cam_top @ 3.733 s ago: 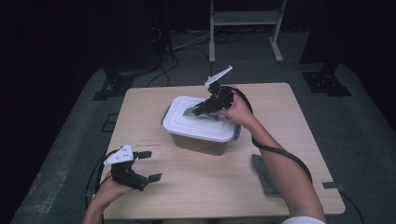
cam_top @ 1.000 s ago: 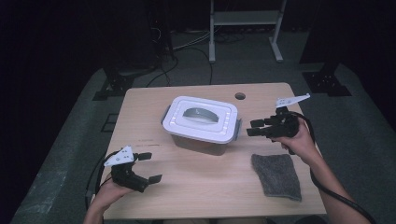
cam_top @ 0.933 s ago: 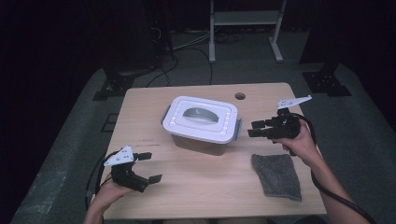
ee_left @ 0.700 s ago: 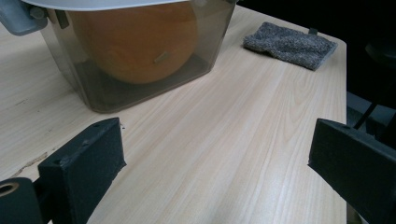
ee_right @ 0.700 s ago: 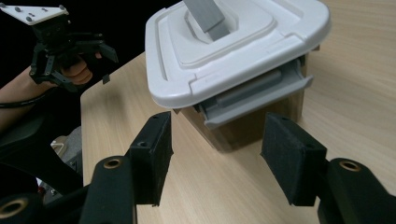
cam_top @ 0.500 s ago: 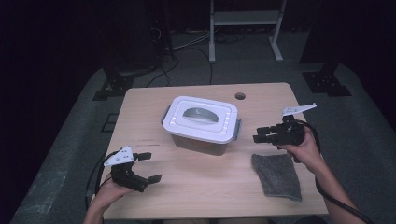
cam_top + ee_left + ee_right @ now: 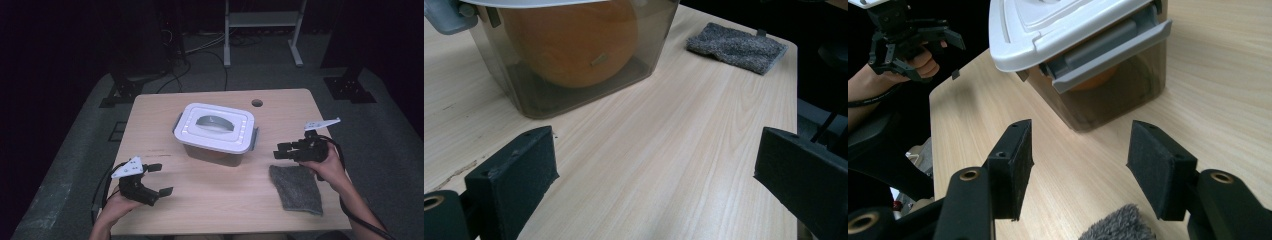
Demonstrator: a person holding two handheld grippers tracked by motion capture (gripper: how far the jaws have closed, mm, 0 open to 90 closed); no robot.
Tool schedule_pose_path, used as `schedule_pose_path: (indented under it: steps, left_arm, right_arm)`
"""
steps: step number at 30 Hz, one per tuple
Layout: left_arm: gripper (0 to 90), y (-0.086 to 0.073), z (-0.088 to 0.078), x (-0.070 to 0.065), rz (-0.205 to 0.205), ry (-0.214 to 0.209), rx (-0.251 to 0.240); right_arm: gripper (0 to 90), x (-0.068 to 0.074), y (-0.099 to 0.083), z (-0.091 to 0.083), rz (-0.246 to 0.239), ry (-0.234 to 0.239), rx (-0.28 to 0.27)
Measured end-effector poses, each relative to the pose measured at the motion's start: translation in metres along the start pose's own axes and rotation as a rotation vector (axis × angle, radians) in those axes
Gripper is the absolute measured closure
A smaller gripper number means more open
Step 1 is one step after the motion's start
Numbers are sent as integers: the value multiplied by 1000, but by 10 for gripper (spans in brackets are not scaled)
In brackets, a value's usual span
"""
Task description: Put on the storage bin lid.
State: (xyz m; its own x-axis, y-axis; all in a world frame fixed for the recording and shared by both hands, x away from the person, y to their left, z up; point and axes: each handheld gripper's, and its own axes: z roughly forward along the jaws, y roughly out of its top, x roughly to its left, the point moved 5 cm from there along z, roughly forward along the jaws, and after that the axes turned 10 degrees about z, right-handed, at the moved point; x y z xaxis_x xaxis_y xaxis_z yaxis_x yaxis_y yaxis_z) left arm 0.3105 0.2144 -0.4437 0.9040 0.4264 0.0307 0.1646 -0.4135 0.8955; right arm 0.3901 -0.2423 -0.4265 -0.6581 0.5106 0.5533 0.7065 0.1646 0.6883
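- A lidded container [image 7: 215,132] sits near the middle of the wooden desk [image 7: 165,115], a little toward the far edge, with a white lid [image 7: 216,126] on a smoky see-through tub.
- The lid has a grey recessed handle [image 7: 216,121] on top and grey latches at its two short ends; in the right gripper view one latch [image 7: 1108,47] juts out from under the lid's edge.
- Through the tub wall in the left gripper view, a round orange thing [image 7: 571,42] sits inside; I cannot tell what it is.
- The right gripper [image 7: 281,151] is held low over the desk just to the right of the container, pointing toward it, apart from it. Its jaws stand well apart with nothing between them.
- A grey cloth [image 7: 296,187] lies flat on the desk right beneath and in front of the right hand [image 7: 327,167]; its fuzzy edge pokes up at the bottom of the right gripper view [image 7: 1118,225].
- The left gripper [image 7: 159,179] rests at the near left corner of the desk, well apart from the container, held in the left hand [image 7: 117,205]. Its jaws gape wide and hold nothing.
- A small round hole [image 7: 257,103] is cut in the desk near its far edge, behind the container.
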Motion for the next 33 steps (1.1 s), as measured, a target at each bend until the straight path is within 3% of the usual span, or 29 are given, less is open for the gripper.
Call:
schedule_pose_path:
  steps: [33]
  left_arm:
    - [27,-2,3,0,-11,5,9]
  right_arm:
    - [416,-17,-51,-16,92,0,-27]
